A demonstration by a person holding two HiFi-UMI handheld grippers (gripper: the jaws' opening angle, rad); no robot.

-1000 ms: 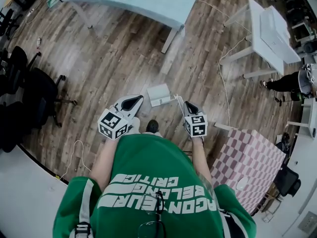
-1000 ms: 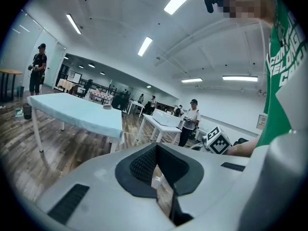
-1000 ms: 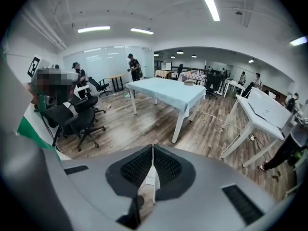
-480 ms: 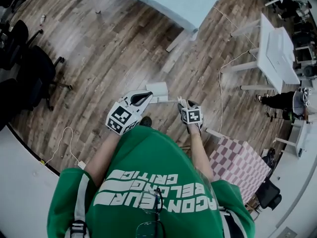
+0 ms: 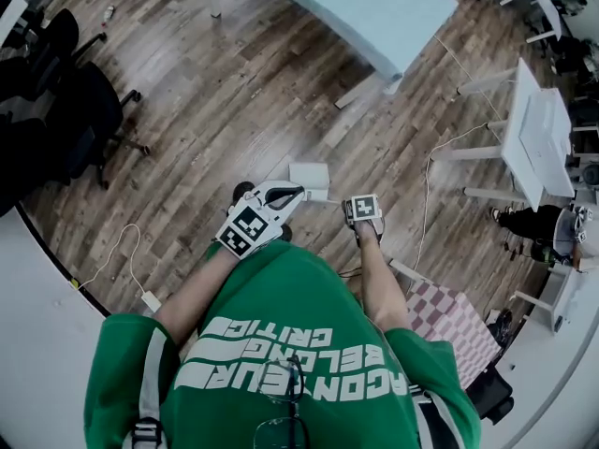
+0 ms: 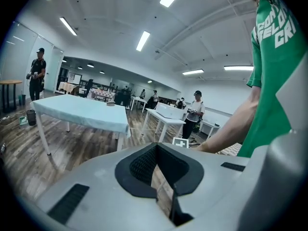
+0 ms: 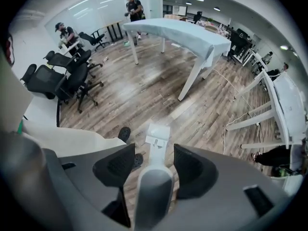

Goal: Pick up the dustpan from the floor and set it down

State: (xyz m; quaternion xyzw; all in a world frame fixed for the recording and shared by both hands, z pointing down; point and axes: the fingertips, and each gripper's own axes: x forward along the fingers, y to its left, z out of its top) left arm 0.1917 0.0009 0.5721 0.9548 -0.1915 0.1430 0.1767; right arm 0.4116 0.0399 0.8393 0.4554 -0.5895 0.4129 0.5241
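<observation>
Our left gripper (image 5: 284, 195) hangs over the wooden plank floor (image 5: 234, 101) with its jaws closed and nothing between them. It sits close beside the dustpan's handle, so a careless swing from that side could knock the handle before it is held.

The white plastic dustpan (image 5: 309, 174) lies on the floor just ahead of our feet, with its long rounded handle (image 7: 154, 186) rising toward us. A dark shoe (image 7: 124, 133) stands right beside the pan, and a shuffle could shove it.

Our right gripper (image 7: 154, 154) points down with its jaws spread wide. The handle stands between them, but neither pad presses on it, so nothing is secured yet. We judge the main risk to be the grip. The handle looks smooth and round, and the pan's weight sits at the far end. If we clamp off-centre or too near the tip, the handle could twist in the pads and the pan could swing or drop as we lift.

The green shirt (image 5: 299, 344) carries white print, inverted in the head view. We make out "BELONG" and "CRITIC", and a third line we cannot read whole. Each gripper's cube shows black-and-white square markers. A small dark mark on the dustpan's neck is too small to read.
</observation>
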